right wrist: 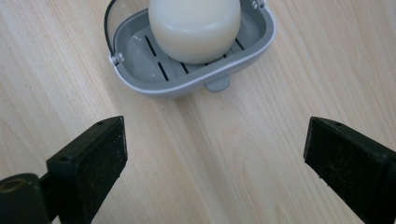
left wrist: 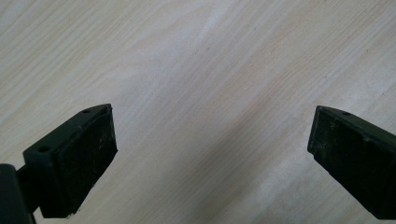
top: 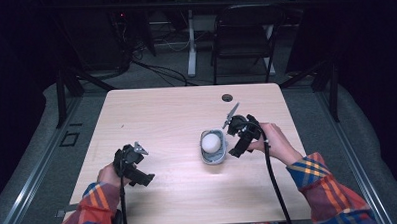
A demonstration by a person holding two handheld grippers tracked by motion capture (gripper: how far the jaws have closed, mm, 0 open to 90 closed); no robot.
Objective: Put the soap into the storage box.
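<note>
- Right now your right gripper sits at about 3 o'clock of the grey soap dish, just beside it, jaws spread wide and holding nothing; in the right gripper view both black pads stand well apart over bare wood with the dish straight ahead at 12 o'clock.
- The round white soap rests in the dish, on its slotted floor, a little right of the middle of the wooden table.
- Your left gripper waits well apart, toward 8 o'clock of the dish, also wide open and empty; its own view shows nothing between the pads but table grain.
- By my reading you are in the approach step: lined up on the dish, not yet touching it or the soap.
- The next move likely calls for easing the right gripper forward until the pads straddle either the soap or the dish wall, then closing gently. The soap looks smooth and rounded, so a squeeze off its middle could let it slip out.
- Hard to make out: the thin wire handle is cut off at the top of the right gripper view, as is the dish's far end, and the small foot under the near rim is partly hidden.
</note>
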